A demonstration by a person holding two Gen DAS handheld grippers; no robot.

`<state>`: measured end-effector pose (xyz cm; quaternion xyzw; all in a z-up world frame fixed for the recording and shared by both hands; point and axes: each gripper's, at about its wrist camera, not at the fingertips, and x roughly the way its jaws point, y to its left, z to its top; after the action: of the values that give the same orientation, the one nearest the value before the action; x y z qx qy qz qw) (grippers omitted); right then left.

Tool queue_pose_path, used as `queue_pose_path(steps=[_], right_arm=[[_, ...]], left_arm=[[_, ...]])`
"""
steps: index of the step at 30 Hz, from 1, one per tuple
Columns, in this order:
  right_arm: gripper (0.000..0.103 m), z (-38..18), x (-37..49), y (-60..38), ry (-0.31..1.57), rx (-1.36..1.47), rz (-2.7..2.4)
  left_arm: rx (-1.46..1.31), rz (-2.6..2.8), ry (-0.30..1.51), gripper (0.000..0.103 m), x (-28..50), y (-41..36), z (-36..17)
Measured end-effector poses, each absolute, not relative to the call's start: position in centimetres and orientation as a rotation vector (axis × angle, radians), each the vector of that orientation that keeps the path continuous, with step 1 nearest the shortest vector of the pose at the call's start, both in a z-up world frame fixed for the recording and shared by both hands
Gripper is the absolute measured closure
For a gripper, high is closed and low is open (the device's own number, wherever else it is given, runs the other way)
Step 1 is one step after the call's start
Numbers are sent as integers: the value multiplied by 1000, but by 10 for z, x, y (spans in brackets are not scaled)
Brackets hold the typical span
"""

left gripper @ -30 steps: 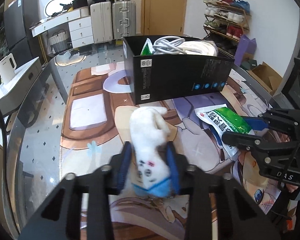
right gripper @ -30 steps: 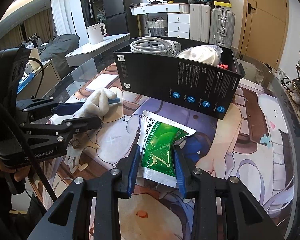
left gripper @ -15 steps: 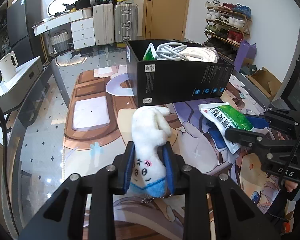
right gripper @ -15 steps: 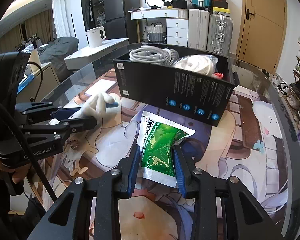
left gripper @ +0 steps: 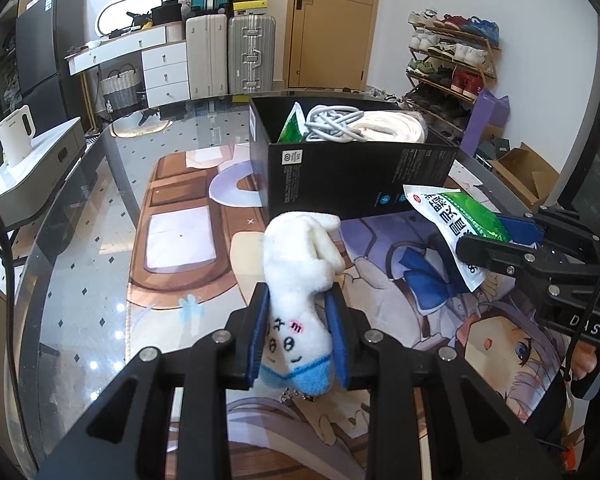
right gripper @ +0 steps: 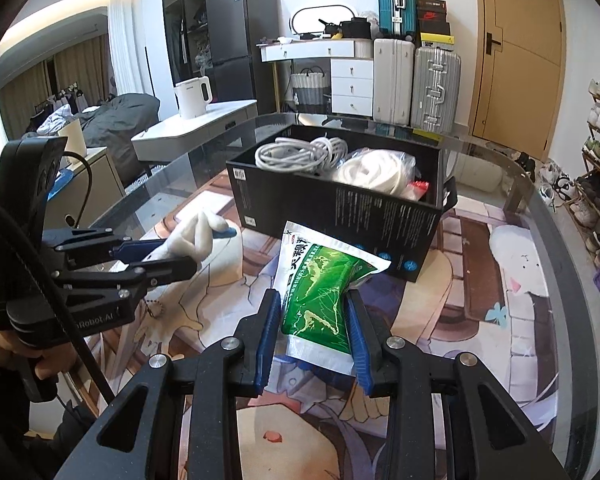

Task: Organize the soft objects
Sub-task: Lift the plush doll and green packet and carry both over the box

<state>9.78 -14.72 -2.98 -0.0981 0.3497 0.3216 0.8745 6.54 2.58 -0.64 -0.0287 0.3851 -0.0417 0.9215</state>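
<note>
My left gripper [left gripper: 298, 300] is shut on a white plush toy [left gripper: 300, 272] with a drawn face and blue end, held above the printed mat. It also shows in the right wrist view [right gripper: 194, 238]. My right gripper [right gripper: 312, 296] is shut on a green and white soft packet [right gripper: 320, 288], raised off the table just short of the box; the packet also shows in the left wrist view [left gripper: 456, 220]. A black open box [left gripper: 360, 176] stands beyond both, also seen in the right wrist view [right gripper: 340, 204], holding a grey cable coil [right gripper: 300, 152], a bagged white rope [right gripper: 374, 170] and a green packet [left gripper: 292, 126].
The glass table [left gripper: 84, 240] carries a printed anime mat [left gripper: 188, 248]. A white side cabinet with a kettle [right gripper: 194, 98] stands to the left. Suitcases [right gripper: 416, 76], a door and a shoe rack [left gripper: 452, 64] lie beyond the table.
Both grippers have risen off the mat with their loads. The plush toy and the green packet are now lifted and closer to the black box.
</note>
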Motion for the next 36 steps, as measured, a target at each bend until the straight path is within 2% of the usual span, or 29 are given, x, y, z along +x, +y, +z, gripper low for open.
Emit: queue_pose_path(steps=[20, 36], right_arm=[[70, 8, 106, -156, 658, -180, 631], [70, 29, 150, -146, 654, -197, 599]], left_arm=[[-80, -123, 693, 77, 80, 26, 35], [-79, -138, 655, 77, 121, 32, 58]])
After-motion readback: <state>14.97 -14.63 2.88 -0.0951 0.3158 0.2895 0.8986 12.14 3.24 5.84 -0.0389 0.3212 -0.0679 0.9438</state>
